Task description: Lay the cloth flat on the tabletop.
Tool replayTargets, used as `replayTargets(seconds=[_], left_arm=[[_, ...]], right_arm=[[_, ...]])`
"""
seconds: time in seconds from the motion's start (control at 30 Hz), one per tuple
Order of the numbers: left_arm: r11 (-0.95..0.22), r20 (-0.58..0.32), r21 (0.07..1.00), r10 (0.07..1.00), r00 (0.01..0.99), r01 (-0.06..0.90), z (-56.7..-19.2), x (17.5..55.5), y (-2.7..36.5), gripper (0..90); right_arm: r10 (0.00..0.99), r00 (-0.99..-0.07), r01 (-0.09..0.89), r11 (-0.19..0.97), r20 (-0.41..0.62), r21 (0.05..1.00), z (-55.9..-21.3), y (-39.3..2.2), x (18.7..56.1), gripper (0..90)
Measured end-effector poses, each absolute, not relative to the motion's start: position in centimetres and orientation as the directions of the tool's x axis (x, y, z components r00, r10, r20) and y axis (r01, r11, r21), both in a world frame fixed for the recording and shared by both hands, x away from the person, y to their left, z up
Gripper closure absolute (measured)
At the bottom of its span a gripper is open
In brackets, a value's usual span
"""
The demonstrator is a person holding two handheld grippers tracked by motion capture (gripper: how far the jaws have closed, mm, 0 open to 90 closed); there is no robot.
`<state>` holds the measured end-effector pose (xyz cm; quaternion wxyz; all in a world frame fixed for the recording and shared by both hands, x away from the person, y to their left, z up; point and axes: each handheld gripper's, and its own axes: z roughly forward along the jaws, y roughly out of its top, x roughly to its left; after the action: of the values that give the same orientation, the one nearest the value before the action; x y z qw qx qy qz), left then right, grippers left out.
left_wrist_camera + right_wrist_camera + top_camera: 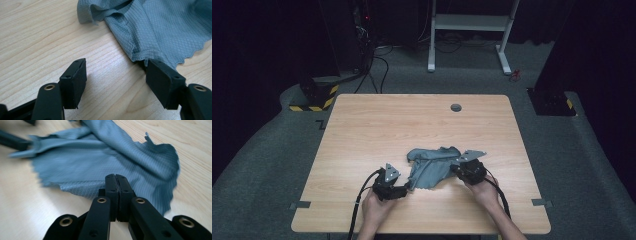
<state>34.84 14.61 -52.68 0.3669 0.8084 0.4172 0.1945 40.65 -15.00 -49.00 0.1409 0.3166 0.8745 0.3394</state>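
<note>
Grey cloth [432, 167], right gripper [458, 169] seemingly pinching it, left gripper [406, 188] agape.

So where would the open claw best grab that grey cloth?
Probably the cloth's folded hem corner, right by the left claw's far pad. It lifts slightly off the table there, so slide in low from the near edge, one pad under.

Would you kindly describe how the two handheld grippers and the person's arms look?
Both the left gripper and right gripper are black, each topped by a grey three-cornered plate and trailing a black cable. Their jaws carry flat black pads and brass-coloured rivets. The forearms are bare, with no sleeves visible.
</note>
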Motion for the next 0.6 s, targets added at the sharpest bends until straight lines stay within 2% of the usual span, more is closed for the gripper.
replayTargets(seconds=[0.13,0.23,0.4,0.6], left_arm=[[-0.386,0.012,0.755,0.816,0.578,0.530,-52.7,34.8,14.6,33.0],[-0.386,0.011,0.755,0.816,0.578,0.530,-52.7,34.8,14.6,33.0],[-0.387,0.011,0.754,0.816,0.578,0.530,-52.7,34.8,14.6,33.0],[-0.386,0.011,0.754,0.816,0.579,0.531,-52.7,34.8,14.6,32.9]], right_arm=[[0.685,-0.727,0.512,0.578,-0.037,0.636,-50.8,-13.3,43.0,79.6],[0.703,-0.711,0.516,0.545,-0.025,0.661,-50.8,-13.1,43.3,75.8],[0.673,-0.737,0.419,0.530,-0.065,0.737,-48.9,-14.4,40.1,77.7],[0.639,-0.762,0.375,0.571,-0.108,0.730,-49.8,-14.5,38.3,75.8]])
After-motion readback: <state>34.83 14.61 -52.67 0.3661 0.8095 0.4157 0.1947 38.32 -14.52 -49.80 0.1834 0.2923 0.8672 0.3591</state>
